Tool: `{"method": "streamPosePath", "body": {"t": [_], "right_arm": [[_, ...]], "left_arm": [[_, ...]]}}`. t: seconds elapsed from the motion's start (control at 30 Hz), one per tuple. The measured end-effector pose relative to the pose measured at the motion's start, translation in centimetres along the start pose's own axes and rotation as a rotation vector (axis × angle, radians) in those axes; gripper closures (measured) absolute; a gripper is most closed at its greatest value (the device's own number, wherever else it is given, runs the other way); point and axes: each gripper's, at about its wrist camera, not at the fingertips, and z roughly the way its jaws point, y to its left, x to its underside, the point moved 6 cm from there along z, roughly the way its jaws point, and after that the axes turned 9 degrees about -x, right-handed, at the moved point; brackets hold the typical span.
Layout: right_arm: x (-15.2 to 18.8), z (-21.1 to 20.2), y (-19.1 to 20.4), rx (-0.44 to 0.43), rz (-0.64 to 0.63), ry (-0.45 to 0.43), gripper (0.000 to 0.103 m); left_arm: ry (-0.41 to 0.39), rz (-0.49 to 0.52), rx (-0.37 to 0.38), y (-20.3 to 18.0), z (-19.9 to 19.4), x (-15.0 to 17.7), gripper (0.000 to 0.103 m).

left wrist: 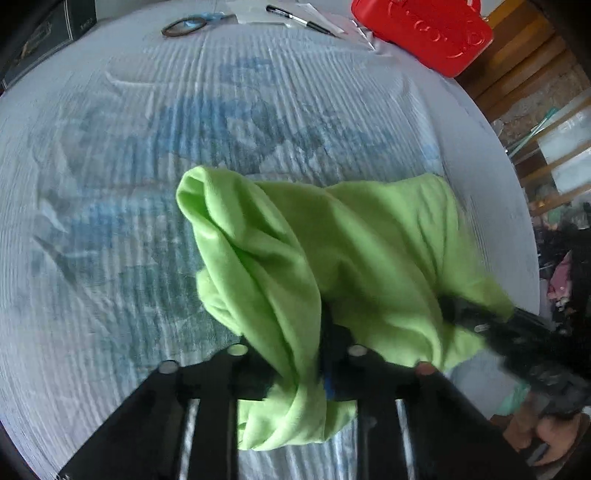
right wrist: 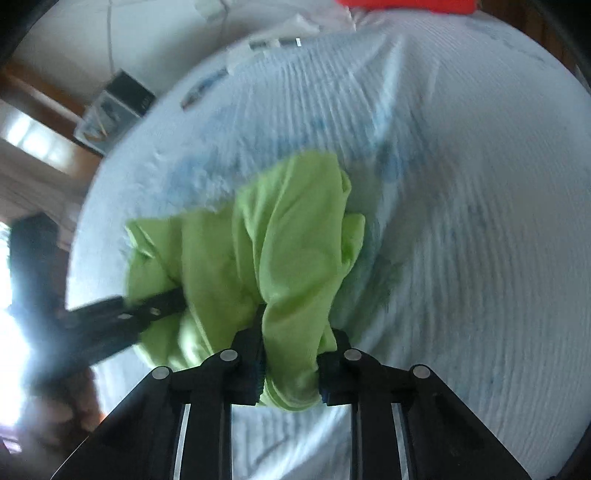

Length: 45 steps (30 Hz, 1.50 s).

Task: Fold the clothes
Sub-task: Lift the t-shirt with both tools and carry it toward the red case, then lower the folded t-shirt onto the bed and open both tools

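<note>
Lime-green garment point(left wrist: 332, 258) hangs bunched between my two hand-held grippers, lifted just above a bed point(left wrist: 110, 184) covered in a ribbed white and blue cloth. My left hand-held gripper point(left wrist: 295, 373) is clamped on a twisted fold of the fabric, which spills down between its black fingers. My right hand-held gripper point(right wrist: 290, 369) pinches another gathered fold in the same way; seen from the left wrist camera it reaches in from the right side, blurred, with my hand point(left wrist: 546, 439) behind it. Beyond the grippers the cloth rises in loose, rumpled folds with a rounded hump at its far left. Farther back, near the far edge of the bed, lie a round ring-shaped object point(left wrist: 183, 27), a black pen point(left wrist: 299, 20) on papers, and a red bag point(left wrist: 424, 33). A dark box point(left wrist: 44, 37) sits at the far left corner.
</note>
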Motion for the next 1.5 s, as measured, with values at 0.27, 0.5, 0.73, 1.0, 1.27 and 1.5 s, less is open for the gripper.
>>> {"method": "streamPosePath", "body": {"t": [0.27,0.5,0.73,1.0,1.27,1.5], "right_arm": [[-2.4,-11.0,3.4,0.032,-0.106,-0.206,0.083],[-4.9,-19.3,-0.1,0.088,-0.072,-0.342,0.083],[-8.9,-24.6,-8.4,0.121,-0.031,-0.374,0.083],[-17.8,-29.4,-23.4,0.057,-0.108,-0.317,0.083],[-27.0,-30.1,-34.7,-0.022,-0.129,-0.23,0.083],[-30.9,-24.9,-42.3,-0.143,-0.038,-0.169,0.08]], "left_arm": [[-0.205,0.15,0.076,-5.4,-10.4,-3.5,0.089],[-0.288,0.268,0.138,-14.4,-14.7,-7.7,0.088],[-0.281,0.278,0.13,-27.1,-10.6,-13.3,0.089],[-0.283,0.194,0.097,-40.6,-4.8,-21.3,0.089],[-0.245,0.115,0.029,-49.0,1.3,-29.4,0.089],[-0.166,0.058,-0.082,-49.0,8.9,-32.9,0.087]]}}
